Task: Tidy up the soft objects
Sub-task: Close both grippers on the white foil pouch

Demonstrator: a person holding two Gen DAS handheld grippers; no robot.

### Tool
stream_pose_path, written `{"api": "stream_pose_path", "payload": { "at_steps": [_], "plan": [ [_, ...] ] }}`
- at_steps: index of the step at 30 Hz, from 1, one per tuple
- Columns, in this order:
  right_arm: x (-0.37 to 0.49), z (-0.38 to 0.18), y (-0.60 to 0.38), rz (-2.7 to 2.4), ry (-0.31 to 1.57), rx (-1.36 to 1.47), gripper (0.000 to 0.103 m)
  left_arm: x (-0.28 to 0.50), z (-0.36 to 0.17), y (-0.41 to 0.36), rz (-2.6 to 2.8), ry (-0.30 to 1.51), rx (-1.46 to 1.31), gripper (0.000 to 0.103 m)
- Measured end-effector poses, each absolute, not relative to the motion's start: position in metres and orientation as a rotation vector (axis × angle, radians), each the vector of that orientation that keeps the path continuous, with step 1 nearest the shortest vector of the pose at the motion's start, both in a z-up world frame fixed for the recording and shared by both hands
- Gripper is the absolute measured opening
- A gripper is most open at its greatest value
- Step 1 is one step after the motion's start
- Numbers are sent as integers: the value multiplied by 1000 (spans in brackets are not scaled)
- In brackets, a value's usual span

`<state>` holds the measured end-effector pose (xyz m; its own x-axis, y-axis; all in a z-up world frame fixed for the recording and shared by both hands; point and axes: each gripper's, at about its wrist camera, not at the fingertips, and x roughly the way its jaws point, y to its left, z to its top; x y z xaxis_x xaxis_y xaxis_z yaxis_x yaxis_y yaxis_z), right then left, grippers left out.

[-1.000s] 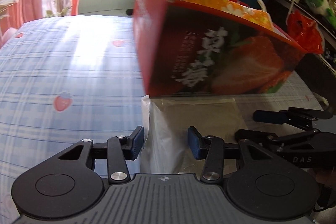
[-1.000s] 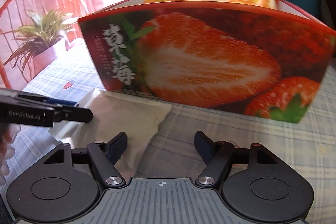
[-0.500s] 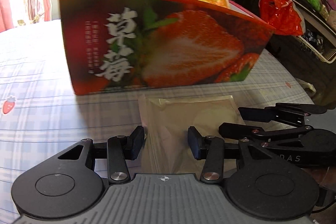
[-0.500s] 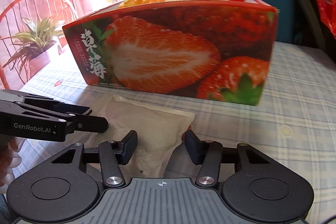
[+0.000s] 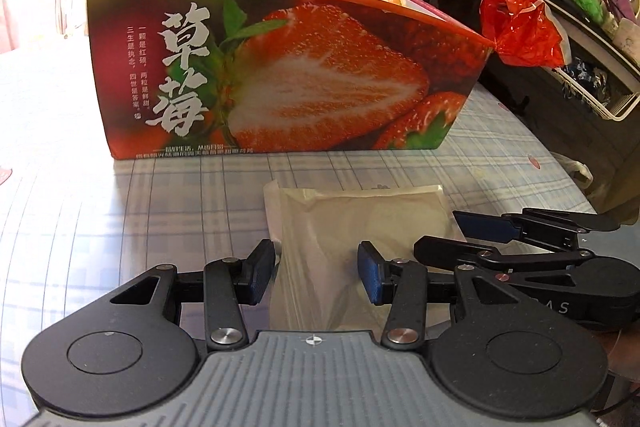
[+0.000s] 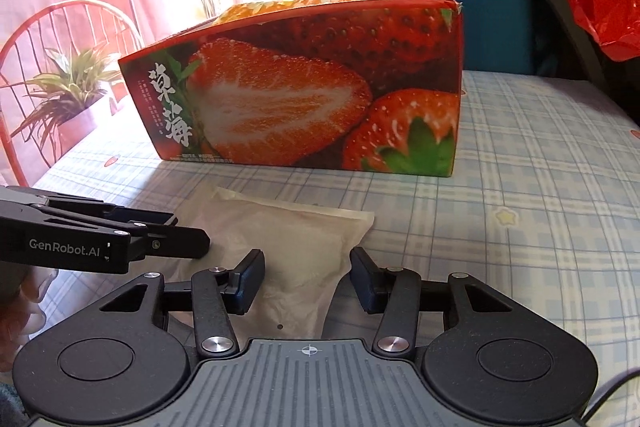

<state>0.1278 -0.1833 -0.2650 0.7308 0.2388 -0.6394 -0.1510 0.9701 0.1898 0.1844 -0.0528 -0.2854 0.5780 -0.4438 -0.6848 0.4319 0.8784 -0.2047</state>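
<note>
Box [image 5: 280,75] has receded; both tongs [image 5: 318,277] [image 6: 306,281] straddle the clear pouch [image 5: 356,227].

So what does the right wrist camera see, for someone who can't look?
A clear packet lies on a checked cloth between the right gripper's parted fingers, with the left gripper at its left edge. Behind stands a red strawberry box with an orange bundle poking out.
</note>
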Motion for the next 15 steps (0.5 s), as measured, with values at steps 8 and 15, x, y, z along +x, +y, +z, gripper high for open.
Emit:
{"api": "stream_pose_path", "payload": {
  "at_steps": [8,15],
  "plan": [
    [121,-265,-181,238,709,126,44,177,-286,-45,-495,800,-17,49],
    [119,-265,-193,208,695,185,42,173,-286,-41,-494,794,-17,49]
  ]
}}
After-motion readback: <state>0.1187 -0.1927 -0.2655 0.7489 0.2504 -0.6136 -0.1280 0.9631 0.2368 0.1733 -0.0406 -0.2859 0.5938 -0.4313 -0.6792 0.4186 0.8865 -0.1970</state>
